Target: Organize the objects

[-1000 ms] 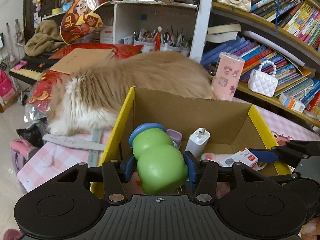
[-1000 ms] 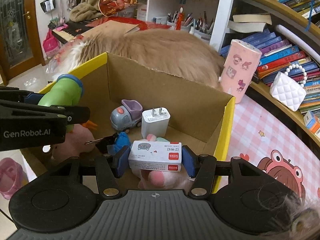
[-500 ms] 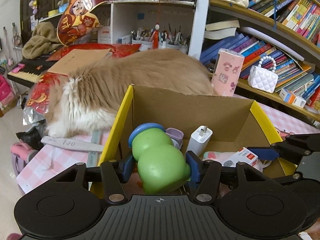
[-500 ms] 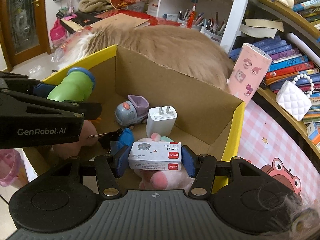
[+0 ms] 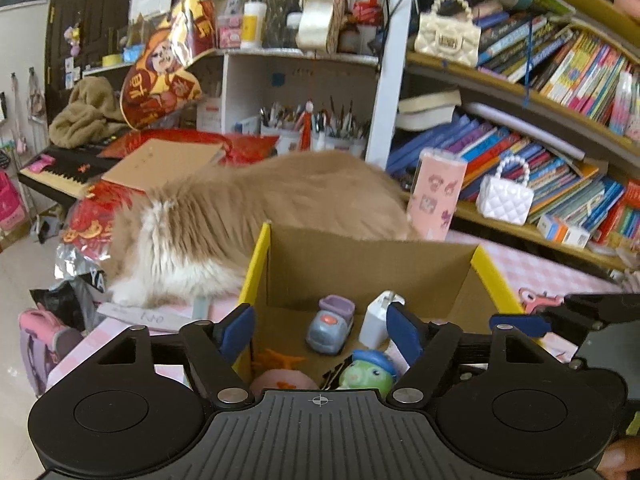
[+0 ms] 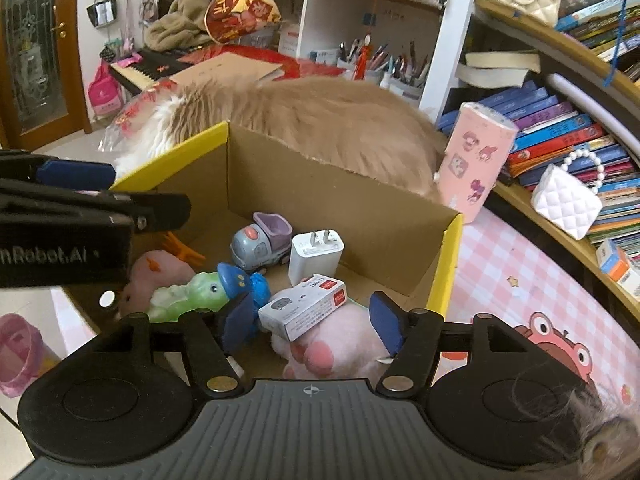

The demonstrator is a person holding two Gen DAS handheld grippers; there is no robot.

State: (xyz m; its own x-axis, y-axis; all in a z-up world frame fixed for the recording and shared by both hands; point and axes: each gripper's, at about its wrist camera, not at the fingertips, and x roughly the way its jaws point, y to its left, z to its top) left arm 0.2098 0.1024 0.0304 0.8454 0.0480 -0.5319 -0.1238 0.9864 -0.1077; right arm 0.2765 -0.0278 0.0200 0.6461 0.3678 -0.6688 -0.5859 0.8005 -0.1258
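A cardboard box with yellow rims [image 5: 372, 268] [image 6: 304, 196] holds several things. The green toy with a blue cap [image 5: 368, 372] [image 6: 192, 292] lies on the box floor below my left gripper [image 5: 320, 332], which is open and empty above the box. The small white and red carton [image 6: 304, 308] rests tilted on a pink plush [image 6: 332, 352] between the spread fingers of my right gripper [image 6: 312, 320], which is open. A toy truck [image 6: 260, 242] [image 5: 330, 324] and a white charger [image 6: 316, 254] [image 5: 378, 316] stand further in.
A fluffy tan cat [image 5: 256, 216] [image 6: 312, 120] lies right behind the box. A pink case [image 6: 476, 160] stands at the box's far right corner. Bookshelves [image 5: 540, 128] run along the right. The table has a pink checked cloth [image 6: 512, 272].
Both grippers opened. The green toy dropped from the left gripper into the box. The carton left the right gripper and lies tilted on the pink plush.
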